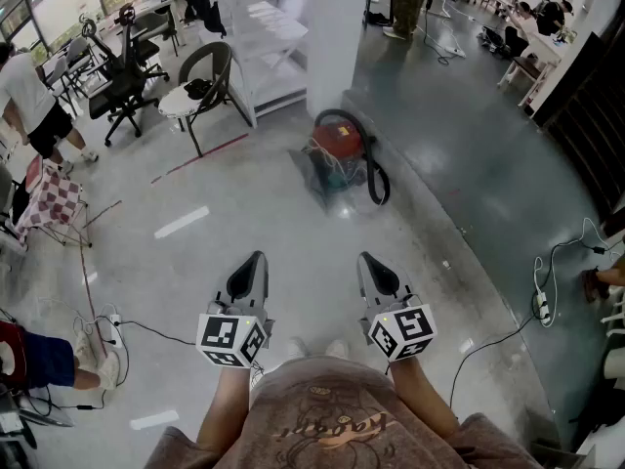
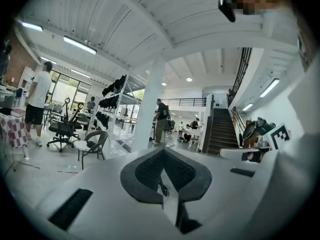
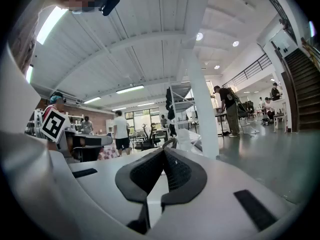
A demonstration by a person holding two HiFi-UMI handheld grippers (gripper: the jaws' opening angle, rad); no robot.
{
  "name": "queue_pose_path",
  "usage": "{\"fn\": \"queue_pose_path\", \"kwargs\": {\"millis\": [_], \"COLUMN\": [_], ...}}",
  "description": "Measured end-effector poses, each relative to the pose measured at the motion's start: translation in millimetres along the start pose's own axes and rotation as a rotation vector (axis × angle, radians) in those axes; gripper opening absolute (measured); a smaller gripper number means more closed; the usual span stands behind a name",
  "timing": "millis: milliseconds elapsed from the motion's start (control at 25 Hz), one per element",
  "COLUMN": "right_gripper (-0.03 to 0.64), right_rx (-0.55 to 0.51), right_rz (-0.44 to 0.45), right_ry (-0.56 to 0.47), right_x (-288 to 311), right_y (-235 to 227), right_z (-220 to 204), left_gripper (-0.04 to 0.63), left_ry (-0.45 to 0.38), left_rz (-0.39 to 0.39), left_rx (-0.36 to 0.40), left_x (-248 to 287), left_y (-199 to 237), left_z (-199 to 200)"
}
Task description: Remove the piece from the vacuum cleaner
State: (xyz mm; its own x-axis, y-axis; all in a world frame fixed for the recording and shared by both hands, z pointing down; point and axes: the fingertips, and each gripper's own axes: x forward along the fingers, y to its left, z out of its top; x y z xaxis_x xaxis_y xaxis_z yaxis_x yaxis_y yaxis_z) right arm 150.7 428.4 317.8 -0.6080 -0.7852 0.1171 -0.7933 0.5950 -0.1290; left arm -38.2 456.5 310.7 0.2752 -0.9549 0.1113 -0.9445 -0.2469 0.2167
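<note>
The left tongs and right tongs are held shut and empty. They are kept side by side, pointed almost level, with the forearms drawn in close. The vacuum is seen on the floor well ahead of both tips, beside a pillar. Its body is judged heavy and stiff and its hose bendy, so the piece is best gripped at a rigid end.

The far vacuum cleaner is red, its hose black. The left tongs and right tongs are grey, their marker cubes black-and-white. Far left, a cloth is red-and-white checked.
</note>
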Motion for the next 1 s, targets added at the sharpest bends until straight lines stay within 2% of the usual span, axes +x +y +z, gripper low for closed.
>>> {"fn": "queue_pose_path", "kwargs": {"millis": [240,600,1000], "right_gripper": [-0.002,-0.002,-0.001], "right_rx": [0.027,0.018,0.013], "right_rz": [0.0,-0.06,-0.077], "right_ry": [-0.013,-0.004,0.017], "right_x": [0,8,41], "right_y": [6,18,19], "right_z": [-2,-14,-22], "left_gripper": [0.002,0.002,0.002], "left_ry": [0.005,0.011,0.025], "left_rz": [-0.017,-0.055,-0.076], "left_rx": [-0.003,0.007,-0.012], "left_x": [-3,-11,13], "left_y": [3,27,55], "left_z": [-2,-5,-8]}}
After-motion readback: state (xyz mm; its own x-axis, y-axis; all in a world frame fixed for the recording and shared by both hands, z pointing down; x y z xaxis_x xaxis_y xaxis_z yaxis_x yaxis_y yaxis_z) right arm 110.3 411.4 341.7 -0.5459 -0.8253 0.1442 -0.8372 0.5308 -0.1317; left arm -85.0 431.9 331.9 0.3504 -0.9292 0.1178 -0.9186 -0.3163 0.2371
